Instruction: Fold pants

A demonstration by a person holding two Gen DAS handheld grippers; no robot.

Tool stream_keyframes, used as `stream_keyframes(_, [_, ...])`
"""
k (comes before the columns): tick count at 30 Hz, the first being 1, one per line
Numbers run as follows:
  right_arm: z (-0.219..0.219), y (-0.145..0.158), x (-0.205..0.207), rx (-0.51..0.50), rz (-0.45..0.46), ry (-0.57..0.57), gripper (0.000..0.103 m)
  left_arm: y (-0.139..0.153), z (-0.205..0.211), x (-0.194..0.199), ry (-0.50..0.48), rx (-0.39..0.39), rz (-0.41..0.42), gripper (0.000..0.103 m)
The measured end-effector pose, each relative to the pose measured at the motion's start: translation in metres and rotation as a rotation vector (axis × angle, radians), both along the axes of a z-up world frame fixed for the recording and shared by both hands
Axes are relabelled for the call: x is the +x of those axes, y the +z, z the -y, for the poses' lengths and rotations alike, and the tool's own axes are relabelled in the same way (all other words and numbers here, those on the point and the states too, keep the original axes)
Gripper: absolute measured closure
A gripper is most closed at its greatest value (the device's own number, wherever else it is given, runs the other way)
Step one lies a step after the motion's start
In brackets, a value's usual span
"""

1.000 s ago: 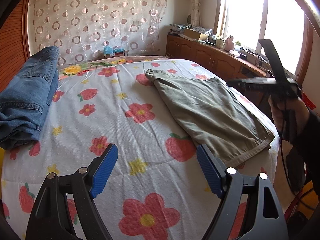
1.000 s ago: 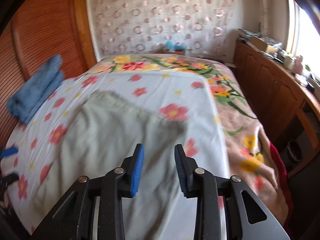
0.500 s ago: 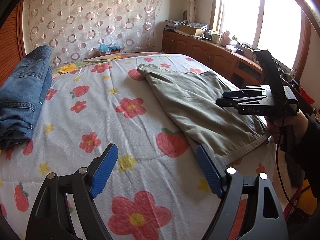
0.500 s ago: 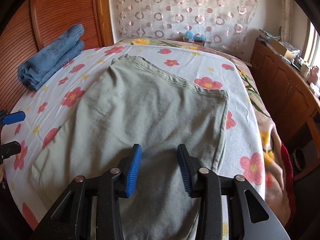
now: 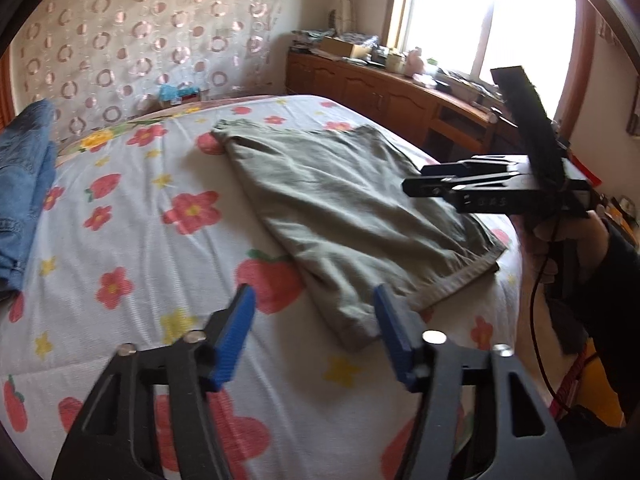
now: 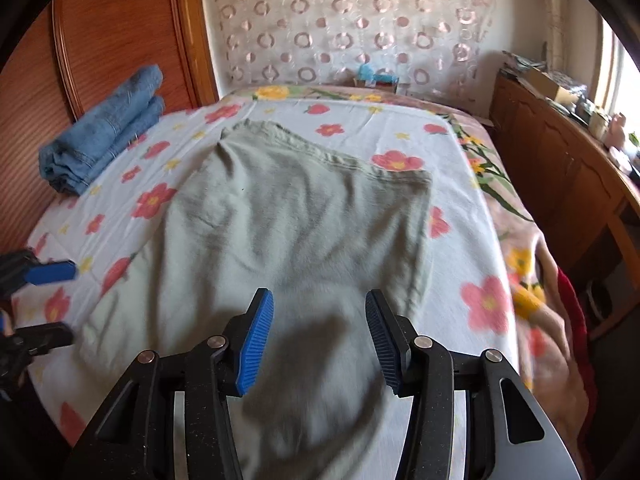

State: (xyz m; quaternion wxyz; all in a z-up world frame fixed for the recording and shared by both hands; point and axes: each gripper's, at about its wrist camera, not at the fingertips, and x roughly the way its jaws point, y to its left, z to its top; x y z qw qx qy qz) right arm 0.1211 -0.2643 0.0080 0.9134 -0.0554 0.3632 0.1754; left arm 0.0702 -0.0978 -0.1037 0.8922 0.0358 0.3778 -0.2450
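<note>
Olive-green pants (image 5: pixel 344 208) lie flat on the flowered bed sheet (image 5: pixel 132 248). My left gripper (image 5: pixel 314 332) hovers just short of their near hem corner. Its jaws are closing, and the corner shows in the gap, but the pads do not press on it. My right gripper (image 6: pixel 320 324) hangs over the near part of the pants (image 6: pixel 296 216) with its jaws opening and nothing gripped. The right gripper (image 5: pixel 414 186) also shows side-on in the left wrist view, held by a hand above the pants' right edge. The left gripper (image 6: pixel 60 304) shows at the left edge of the right wrist view.
Folded blue jeans (image 6: pixel 104 132) lie at the bed's far left by the wooden headboard (image 6: pixel 108 36). A wooden cabinet (image 5: pixel 384 92) with clutter runs under the window on the right. A patterned curtain covers the back wall. The bed's edge falls off beside the hand.
My left gripper has moved right toward the pants' near corner and its jaws have narrowed. My right gripper has come lower over the pants and its jaws have widened.
</note>
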Motion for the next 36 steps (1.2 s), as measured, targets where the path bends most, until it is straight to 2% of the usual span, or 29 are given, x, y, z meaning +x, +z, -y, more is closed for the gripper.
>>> stream_keyframes(3, [0.016,0.002,-0.024,0.046,0.0,-0.019,0.056,-0.003,0.009,-0.003,-0.036,0.004,-0.017,0.064])
stream_keyframes(4, [0.022,0.001,-0.033,0.055,-0.001,-0.032,0.058,-0.005,0.011,-0.004,-0.045,0.006,-0.024,0.066])
stream_keyframes(9, [0.044,-0.006,-0.069,0.097,-0.009,-0.07,0.06,-0.008,0.017,-0.008,-0.066,0.018,-0.037,0.069])
stream_keyframes(15, [0.051,-0.012,-0.088,0.16,-0.042,-0.072,0.067,-0.013,0.02,-0.007,-0.07,0.031,-0.055,0.07])
stream_keyframes(17, [0.05,-0.014,-0.087,0.177,-0.054,-0.065,0.073,-0.013,0.021,-0.008,-0.08,0.025,-0.054,0.079])
stream_keyframes(19, [0.051,-0.014,-0.085,0.198,-0.058,-0.054,0.086,-0.01,0.021,-0.009,-0.074,0.031,-0.041,0.087])
stream_keyframes(23, [0.054,-0.006,-0.087,0.221,-0.027,-0.045,0.093,-0.002,0.016,-0.011,-0.068,0.008,-0.023,0.089])
stream_keyframes(27, [0.051,-0.001,-0.096,0.219,-0.014,-0.031,0.094,0.003,0.012,-0.012,-0.065,-0.008,-0.025,0.089])
stream_keyframes(36, [0.045,-0.008,-0.101,0.182,-0.024,-0.067,0.094,-0.012,0.01,-0.007,-0.058,0.013,-0.065,0.089])
